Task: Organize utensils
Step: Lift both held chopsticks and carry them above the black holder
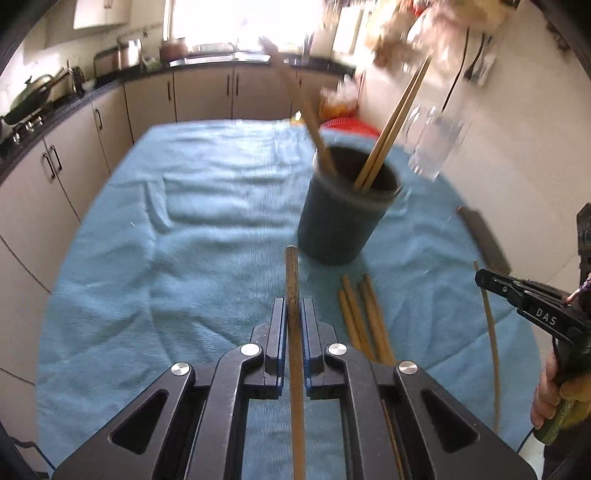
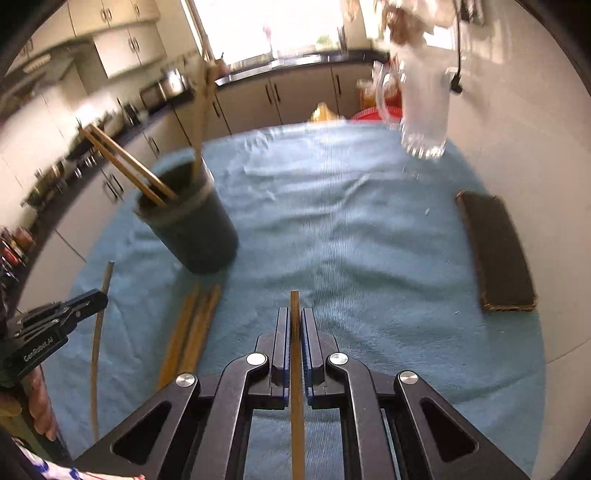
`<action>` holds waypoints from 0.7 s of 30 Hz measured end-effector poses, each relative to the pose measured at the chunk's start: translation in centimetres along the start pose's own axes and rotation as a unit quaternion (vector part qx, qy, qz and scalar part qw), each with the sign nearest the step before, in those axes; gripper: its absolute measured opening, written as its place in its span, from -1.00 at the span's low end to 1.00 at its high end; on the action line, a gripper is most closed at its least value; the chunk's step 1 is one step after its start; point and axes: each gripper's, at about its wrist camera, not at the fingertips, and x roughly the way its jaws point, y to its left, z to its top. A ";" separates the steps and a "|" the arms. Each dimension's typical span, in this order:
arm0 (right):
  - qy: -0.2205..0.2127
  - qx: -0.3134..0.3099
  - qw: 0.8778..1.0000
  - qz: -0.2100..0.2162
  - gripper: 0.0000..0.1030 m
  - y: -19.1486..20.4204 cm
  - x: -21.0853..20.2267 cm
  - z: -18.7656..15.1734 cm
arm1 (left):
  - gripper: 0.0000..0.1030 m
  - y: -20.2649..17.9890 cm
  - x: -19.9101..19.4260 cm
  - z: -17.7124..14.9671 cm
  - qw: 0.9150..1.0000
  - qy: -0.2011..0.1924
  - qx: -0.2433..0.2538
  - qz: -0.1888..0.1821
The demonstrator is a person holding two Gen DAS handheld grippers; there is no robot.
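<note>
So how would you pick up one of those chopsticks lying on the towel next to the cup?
Take an outer stick of the loose chopsticks, near its middle, coming straight down from above. They lie flat, side by side on the blue towel, so fingers should straddle one stick across its width. Both tools, left and right, already grip a stick each.

We're in a kitchen: beige cabinets [image 1: 199, 96] under a dark counter [image 1: 221, 61], bright window [image 2: 269, 26] blown out, white wall [image 2: 517, 122] on the right.

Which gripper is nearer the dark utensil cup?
Left. The left gripper sits just in front of the cup; the right gripper is off to its right, farther away.
</note>
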 end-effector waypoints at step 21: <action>-0.168 -0.032 0.985 0.020 -0.89 3.2 -14.8 -4.5 | -0.87 -2.9 -14.3 -4.5 0.989 -0.149 0.015 -0.018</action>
